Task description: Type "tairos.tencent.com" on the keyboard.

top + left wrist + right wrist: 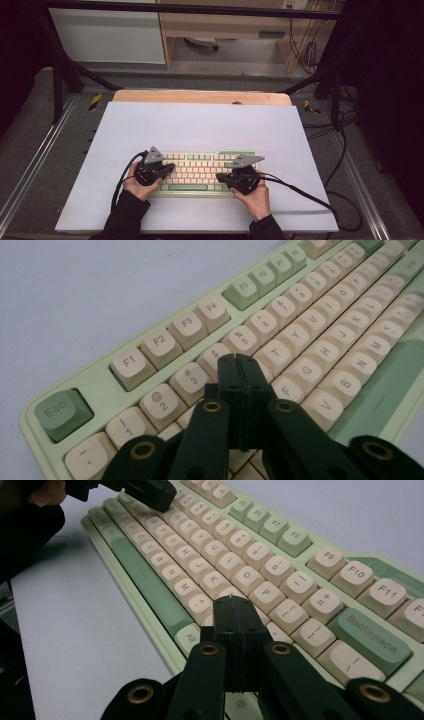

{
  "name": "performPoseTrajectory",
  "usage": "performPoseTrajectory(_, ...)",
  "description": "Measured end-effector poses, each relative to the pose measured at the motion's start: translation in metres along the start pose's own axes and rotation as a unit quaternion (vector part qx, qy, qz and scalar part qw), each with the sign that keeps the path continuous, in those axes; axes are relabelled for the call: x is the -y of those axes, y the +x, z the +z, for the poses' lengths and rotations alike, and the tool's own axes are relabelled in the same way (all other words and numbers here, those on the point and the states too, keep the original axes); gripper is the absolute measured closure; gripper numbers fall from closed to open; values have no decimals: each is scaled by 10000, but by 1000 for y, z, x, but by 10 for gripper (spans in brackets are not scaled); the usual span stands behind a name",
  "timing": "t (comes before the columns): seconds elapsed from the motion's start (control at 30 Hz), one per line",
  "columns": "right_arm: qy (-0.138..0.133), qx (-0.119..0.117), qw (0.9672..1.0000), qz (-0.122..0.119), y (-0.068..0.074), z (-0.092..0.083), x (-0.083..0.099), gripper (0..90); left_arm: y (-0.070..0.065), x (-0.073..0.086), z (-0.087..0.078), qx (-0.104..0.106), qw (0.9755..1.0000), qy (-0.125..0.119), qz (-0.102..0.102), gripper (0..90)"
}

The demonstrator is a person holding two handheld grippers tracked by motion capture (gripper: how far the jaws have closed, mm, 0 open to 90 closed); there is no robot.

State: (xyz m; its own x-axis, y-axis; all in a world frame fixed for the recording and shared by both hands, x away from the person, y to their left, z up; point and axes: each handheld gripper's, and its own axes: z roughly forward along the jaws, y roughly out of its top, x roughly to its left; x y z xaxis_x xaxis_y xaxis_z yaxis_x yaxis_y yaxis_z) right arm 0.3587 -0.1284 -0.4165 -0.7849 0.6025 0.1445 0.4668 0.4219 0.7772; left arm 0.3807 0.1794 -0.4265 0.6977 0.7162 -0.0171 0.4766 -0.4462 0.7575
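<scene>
High view, keyboard [200,170] on white sheet [200,125], wooden table [200,96] beyond

Plenty here sits behind black jaws or runs off the frame.

In the left gripper view, the left gripper [239,360] stands low centre with its jaws pressed together, covering the keys behind them, so whether the tips touch a key can't be told; the keyboard [320,335] runs off the right and bottom edges. In the right gripper view, the right gripper [235,602] hides the keys under its tips, and the keyboard is cut at the right and bottom edges. In the high view, key legends are too small to read, and the forearms leave the bottom edge.
</scene>
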Motion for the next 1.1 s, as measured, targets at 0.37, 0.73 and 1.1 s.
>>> performPoseTrajectory(0.37, -24, -4, 10000, -3, 0, 0, 0, 900, -1, 1, -2, 61, 10000, -21, 22, 899)
performPoseTrajectory(0.73, -49, -72, 10000, 18, 2, 3, 0, 900, 0, 3, -16, 216, 9996, -151, -48, 899)
performPoseTrajectory(1.1, -62, -212, 9997, -41, 13, 13, -7, 900, 1, 10, -26, 289, 9994, -187, -95, 899)
